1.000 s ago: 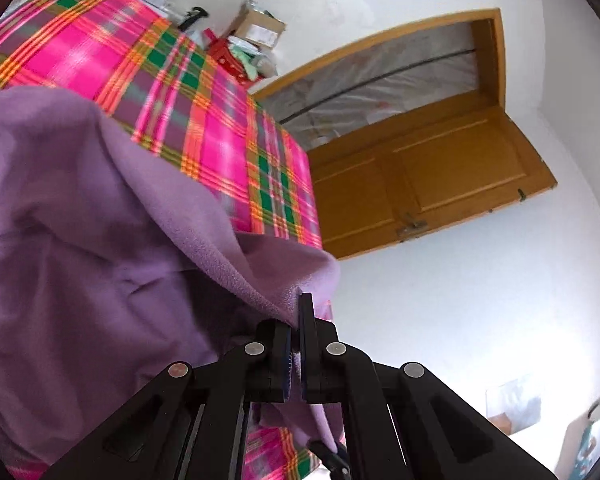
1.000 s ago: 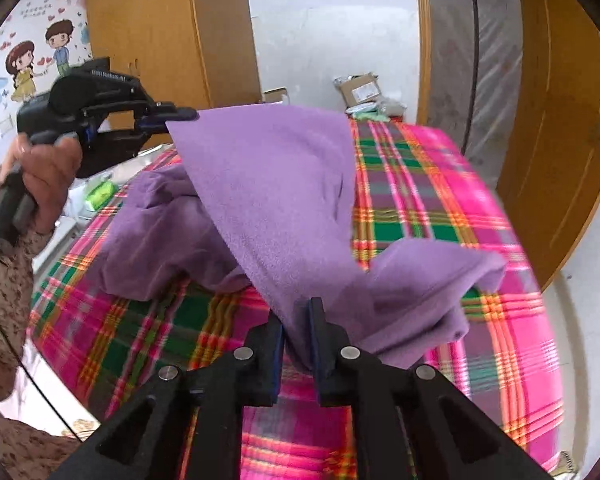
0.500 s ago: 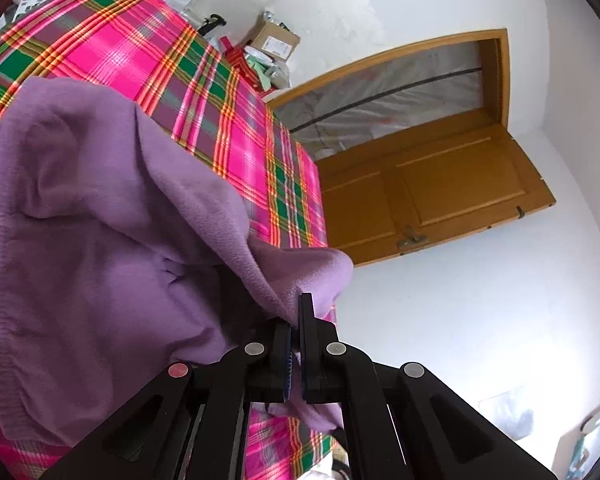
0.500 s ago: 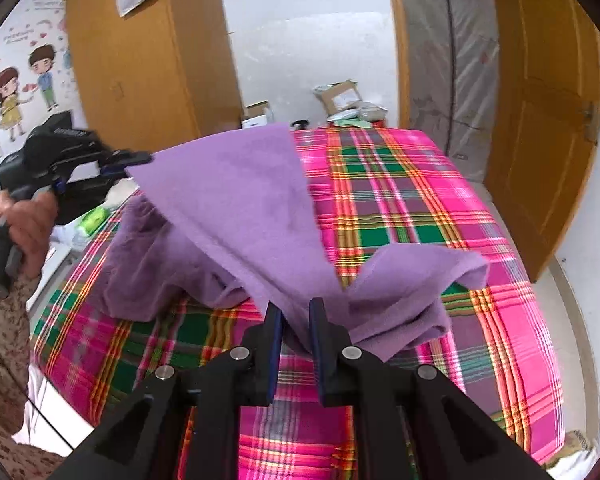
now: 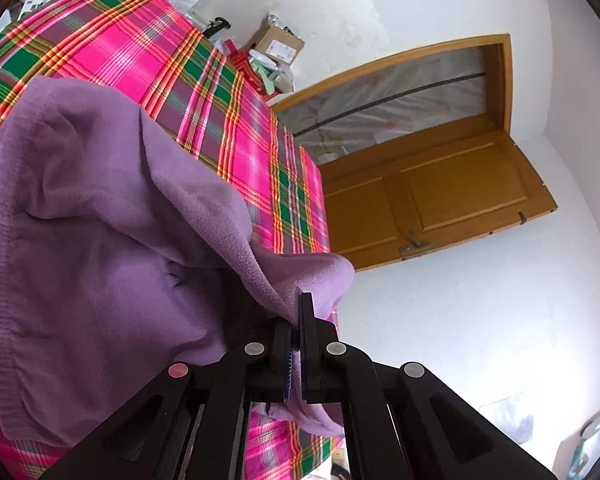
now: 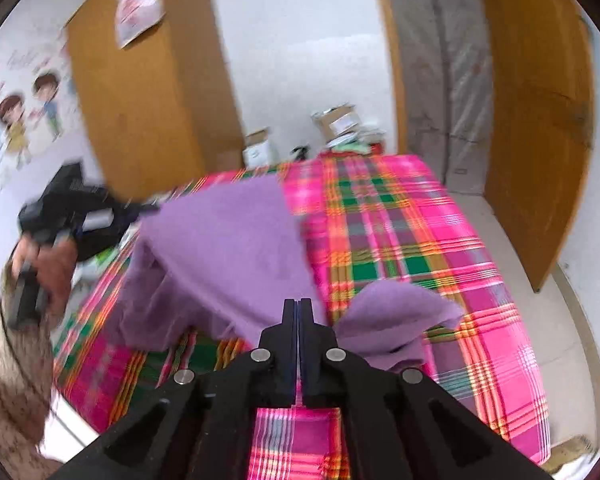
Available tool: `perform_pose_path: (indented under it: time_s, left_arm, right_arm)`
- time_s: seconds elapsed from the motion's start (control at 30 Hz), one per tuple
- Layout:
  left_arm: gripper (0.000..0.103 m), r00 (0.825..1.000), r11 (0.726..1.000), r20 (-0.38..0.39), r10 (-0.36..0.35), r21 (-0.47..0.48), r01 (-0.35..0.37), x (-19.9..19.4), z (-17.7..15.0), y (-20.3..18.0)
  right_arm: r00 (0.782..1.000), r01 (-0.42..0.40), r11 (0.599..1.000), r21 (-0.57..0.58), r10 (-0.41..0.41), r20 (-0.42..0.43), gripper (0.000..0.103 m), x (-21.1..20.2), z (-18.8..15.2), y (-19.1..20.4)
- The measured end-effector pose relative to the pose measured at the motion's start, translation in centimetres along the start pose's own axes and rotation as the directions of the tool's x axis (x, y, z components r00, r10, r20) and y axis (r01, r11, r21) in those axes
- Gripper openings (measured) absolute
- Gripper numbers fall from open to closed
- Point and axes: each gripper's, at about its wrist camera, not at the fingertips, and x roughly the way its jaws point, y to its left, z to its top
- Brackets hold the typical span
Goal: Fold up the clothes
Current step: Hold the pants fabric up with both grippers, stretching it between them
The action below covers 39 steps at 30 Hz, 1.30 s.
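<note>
A purple fleece garment point(image 5: 100, 240) hangs over the pink and green plaid bed point(image 5: 148, 52). My left gripper point(image 5: 296, 316) is shut on a thick fold of its edge, and the rest droops down to the left. In the right wrist view the garment point(image 6: 228, 248) stretches as a sheet from the left gripper point(image 6: 140, 210), held up by a hand point(image 6: 52, 272), down to my right gripper point(image 6: 299, 306). Those jaws are pressed close together, with the cloth converging at their tips. A loose flap point(image 6: 400, 316) lies to the right on the bed point(image 6: 420, 240).
A wooden wardrobe point(image 6: 148, 92) stands behind the bed on the left. Cardboard boxes point(image 6: 340, 120) sit at the bed's far end. An open wooden door point(image 6: 540, 120) is on the right, with bare floor point(image 6: 560, 340) beside the bed.
The right gripper's jaws have closed tighter and it has pulled back from the cloth. The left gripper has dropped lower and further left. More of the plaid bed shows.
</note>
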Motion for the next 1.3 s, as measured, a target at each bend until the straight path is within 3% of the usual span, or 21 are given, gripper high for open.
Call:
perform_pose_path:
  time_s: [0.03, 0.1, 0.17, 0.2, 0.3, 0.43, 0.6, 0.63, 0.67, 0.73, 0.9, 1.0, 1.07, 1.2, 1.23, 1.3]
  left_arm:
    - [0.003, 1.000, 1.000, 0.001, 0.000, -0.004, 0.000, 0.0, 0.0, 0.1]
    - [0.003, 1.000, 1.000, 0.006, 0.000, -0.004, 0.000, -0.1, -0.1, 0.0]
    - [0.003, 1.000, 1.000, 0.009, 0.003, -0.004, -0.003, -0.2, -0.2, 0.0]
    - [0.002, 1.000, 1.000, 0.007, 0.006, -0.002, -0.006, -0.2, -0.2, -0.1]
    - [0.003, 1.000, 1.000, 0.007, 0.007, -0.003, -0.007, -0.4, -0.2, -0.1]
    - [0.003, 1.000, 1.000, 0.013, 0.009, -0.004, -0.009, -0.5, -0.1, 0.0]
    - [0.003, 1.000, 1.000, 0.011, 0.022, -0.016, -0.022, -0.6, 0.2, 0.4]
    - [0.003, 1.000, 1.000, 0.010, 0.022, -0.015, -0.022, -0.5, 0.2, 0.4]
    - [0.003, 1.000, 1.000, 0.008, 0.022, -0.013, -0.022, -0.4, 0.2, 0.4]
    - [0.003, 1.000, 1.000, 0.010, 0.025, -0.009, -0.025, -0.3, 0.2, 0.2]
    - [0.003, 1.000, 1.000, 0.004, 0.022, -0.005, -0.022, 0.3, 0.2, -0.3]
    - [0.003, 1.000, 1.000, -0.006, -0.001, 0.003, 0.001, 0.8, 0.2, -1.2]
    - [0.003, 0.999, 0.999, -0.014, -0.030, 0.027, 0.030, 1.0, 0.3, -2.5]
    - [0.003, 0.998, 0.996, -0.011, -0.057, 0.069, 0.058, 1.2, -0.1, -4.1]
    - [0.003, 0.998, 0.996, -0.011, -0.056, 0.075, 0.057, 1.2, -0.2, -4.2]
    - [0.003, 0.999, 0.997, -0.016, -0.039, 0.072, 0.040, 1.4, -0.5, -3.7]
  right_arm:
    - [1.000, 0.003, 0.999, -0.034, -0.003, -0.012, 0.002, 0.5, -0.3, 0.7]
    - [0.999, -0.003, 0.995, -0.102, -0.001, -0.035, 0.010, 1.6, -0.6, 2.0]
    - [0.999, 0.005, 0.989, -0.146, -0.012, -0.047, 0.026, 2.7, -0.5, 3.0]
    - [0.998, 0.008, 0.986, -0.167, -0.017, -0.052, 0.027, 3.3, -0.4, 3.5]
    - [0.997, -0.040, 0.972, -0.231, 0.022, -0.080, 0.027, 4.4, 0.2, 4.7]
    - [0.994, 0.026, 0.941, -0.339, -0.061, -0.092, 0.027, 5.7, 0.4, 5.8]
    - [0.986, -0.006, 0.937, -0.350, -0.053, -0.158, 0.026, 6.6, 0.0, 4.6]
    - [0.984, 0.008, 0.936, -0.352, -0.071, -0.165, 0.023, 6.8, 0.0, 4.3]
    - [0.984, 0.000, 0.942, -0.336, -0.060, -0.168, 0.011, 6.7, 0.1, 3.9]
    - [0.985, -0.023, 0.954, -0.298, -0.030, -0.172, 0.007, 6.3, 0.3, 3.1]
    - [0.998, 0.043, 0.971, -0.237, -0.053, -0.035, 0.005, 3.9, 1.7, 1.7]
    - [0.992, 0.114, 0.965, -0.236, -0.100, 0.071, 0.005, 2.0, 2.9, 1.3]
    - [0.971, 0.205, 0.943, -0.262, -0.161, 0.177, 0.005, 0.3, 3.7, 1.8]
    - [0.897, 0.355, 0.882, -0.310, -0.228, 0.379, 0.005, -3.1, 3.9, 3.8]
    - [0.889, 0.370, 0.872, -0.321, -0.233, 0.394, 0.005, -3.3, 3.6, 4.2]
    - [0.904, 0.380, 0.847, -0.372, -0.256, 0.342, 0.005, -2.4, 2.2, 4.6]
